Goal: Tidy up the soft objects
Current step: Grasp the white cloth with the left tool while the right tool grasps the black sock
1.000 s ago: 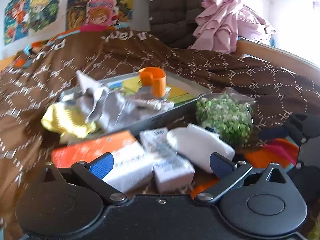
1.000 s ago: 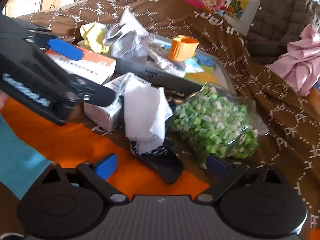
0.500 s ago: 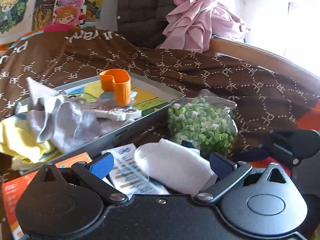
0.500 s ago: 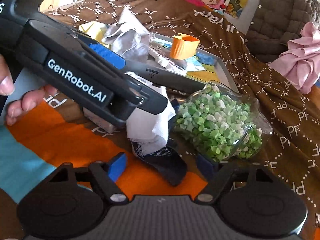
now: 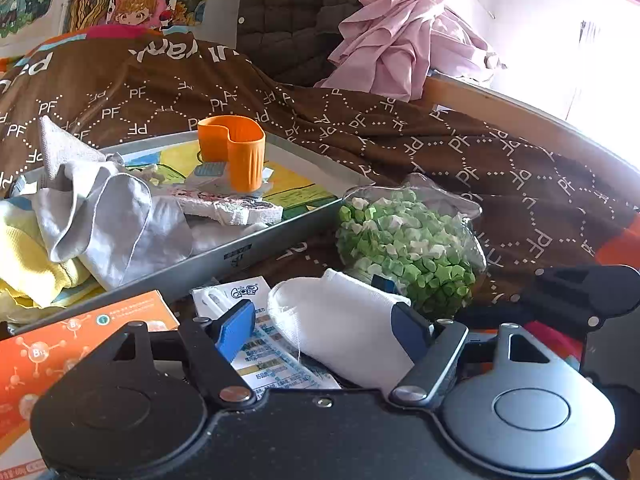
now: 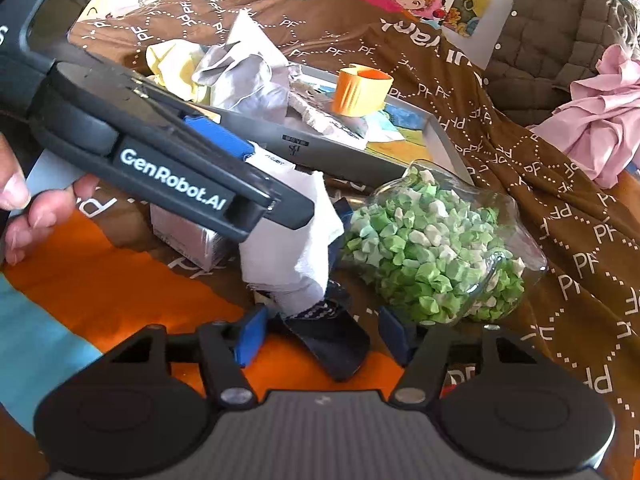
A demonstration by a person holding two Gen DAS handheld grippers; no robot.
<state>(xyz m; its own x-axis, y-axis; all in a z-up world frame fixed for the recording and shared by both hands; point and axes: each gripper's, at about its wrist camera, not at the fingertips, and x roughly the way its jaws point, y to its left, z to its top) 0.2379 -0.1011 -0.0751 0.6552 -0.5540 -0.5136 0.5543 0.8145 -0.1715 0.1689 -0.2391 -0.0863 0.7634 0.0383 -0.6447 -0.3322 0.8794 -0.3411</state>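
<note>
In the left wrist view, the left gripper point(image 5: 324, 332) has its fingers point(image 5: 236, 330) drawn in from the wide gap of a second ago. They now pinch the white cloth point(image 5: 344, 336) from both sides. In the right wrist view the cloth hangs from that gripper's tip, its lower end draped onto a dark cloth point(image 6: 332, 344) on the bed point(image 6: 120, 304). The right gripper point(image 6: 322, 336) has narrowed too, to about half open. Its fingers straddle the dark cloth, and I see neither pad touching it, so it holds nothing yet. My reading is that the white cloth is secured and ready to lift, while the dark one is next in line. Pulling up now could drag the dark cloth along if the two snag. Under the left gripper, at 7 o'clock in its view, lie a carton point(image 5: 256, 344) and an orange box point(image 5: 80, 336). Just beyond the white cloth, at 1 o'clock, a jar point(image 5: 408, 248) of green paper stars lies on its side, near enough to be knocked. At 10 o'clock the tray point(image 5: 256, 244) already carries a grey cloth point(image 5: 112, 216) and a yellow cloth point(image 5: 24, 260), with an orange cup point(image 5: 236, 152) behind them. It looks the likely home for the soft things. Far off at 12 o'clock a pink garment point(image 5: 400, 40) lies bunched, not yet sorted.
</note>
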